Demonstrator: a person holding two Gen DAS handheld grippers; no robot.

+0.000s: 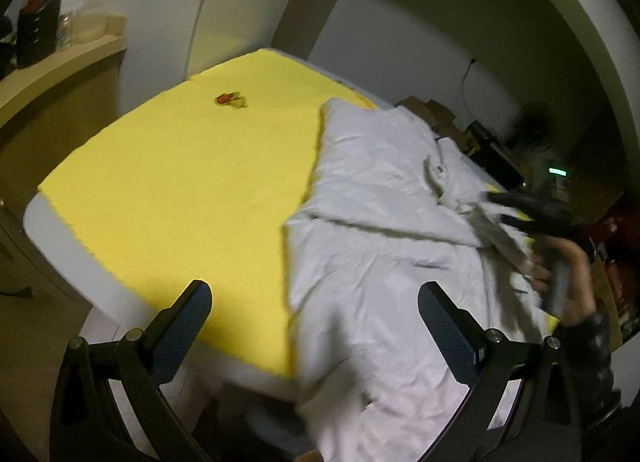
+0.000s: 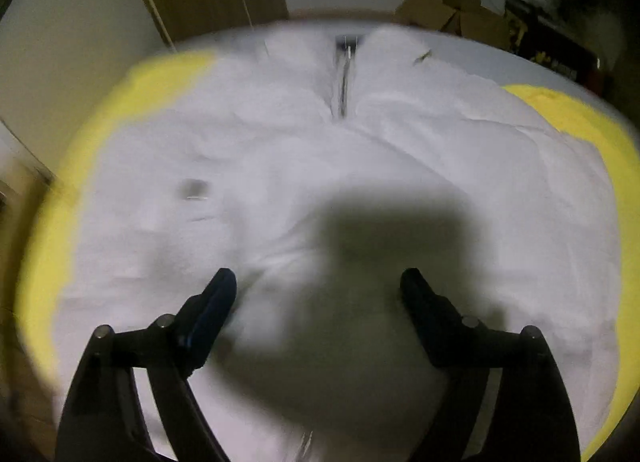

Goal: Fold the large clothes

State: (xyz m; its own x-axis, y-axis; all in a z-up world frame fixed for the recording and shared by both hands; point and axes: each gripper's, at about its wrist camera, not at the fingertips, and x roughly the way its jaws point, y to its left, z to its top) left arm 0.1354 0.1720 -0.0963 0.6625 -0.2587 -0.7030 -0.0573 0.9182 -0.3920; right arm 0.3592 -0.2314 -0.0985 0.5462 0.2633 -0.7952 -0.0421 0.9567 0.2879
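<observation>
A big white jacket (image 1: 384, 230) is spread over the right half of the bench (image 1: 60, 238), which is covered by a yellow cloth (image 1: 180, 182); part of the hem is draped off the near edge. The left gripper (image 1: 314, 314) is held just above that near edge with its fingers (image 1: 188, 326) spread wide, nothing caught between them. The right gripper (image 2: 318, 290) is hovered over the jacket's middle, fingers (image 2: 212, 306) also wide apart and empty, though that view is pretty blurred. The zipper (image 2: 344, 82) is seen running down from the collar. A small orange thing (image 1: 230, 99) is left on the cloth, well apart from the jacket.
</observation>
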